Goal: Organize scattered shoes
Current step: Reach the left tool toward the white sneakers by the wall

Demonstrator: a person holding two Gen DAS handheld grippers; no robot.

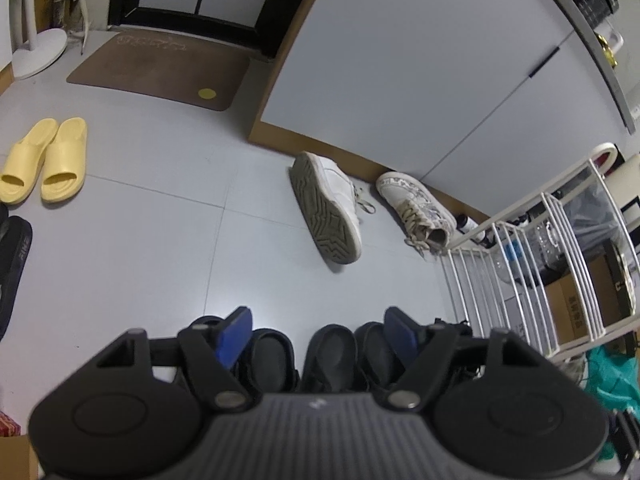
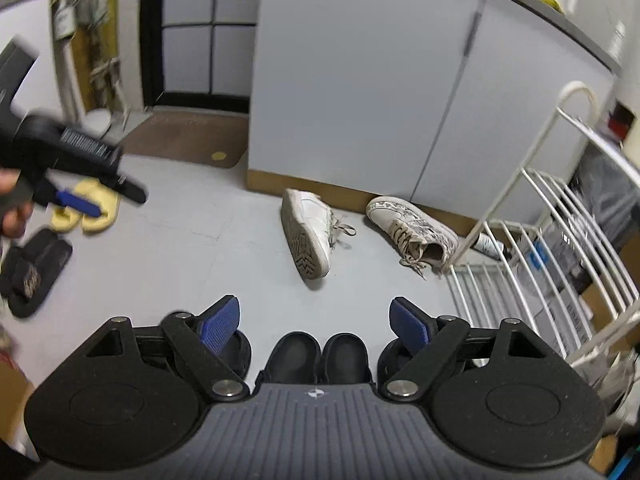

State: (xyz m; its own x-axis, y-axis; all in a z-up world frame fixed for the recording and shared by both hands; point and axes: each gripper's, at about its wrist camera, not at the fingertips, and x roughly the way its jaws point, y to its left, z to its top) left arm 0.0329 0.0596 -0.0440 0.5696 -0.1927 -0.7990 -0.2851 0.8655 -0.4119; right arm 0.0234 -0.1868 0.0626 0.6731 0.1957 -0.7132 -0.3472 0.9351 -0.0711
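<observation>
A white sneaker [image 1: 326, 208] [image 2: 306, 236] lies on its side on the grey floor, sole showing. Beside it, against the cabinet base, stands a patterned sneaker [image 1: 416, 208] [image 2: 412, 228]. A pair of yellow slippers [image 1: 44, 160] [image 2: 86, 210] sits neatly at the left, with black slides [image 1: 14, 264] [image 2: 34, 270] nearer. Black sandals [image 1: 332, 356] [image 2: 316, 356] are lined up on the floor below both grippers. My left gripper [image 1: 318, 322] is open and holds nothing. My right gripper [image 2: 314, 312] is open too, high above the sandals. In the right wrist view the left gripper [image 2: 120, 205] shows blurred at the left, in a hand.
A white wire rack [image 1: 540, 260] [image 2: 540, 240] with boxes and bottles behind it stands at the right. A tall grey cabinet [image 1: 400, 80] fills the back. A brown doormat [image 1: 160, 68] lies before the door, with a fan base [image 1: 36, 52] at the far left.
</observation>
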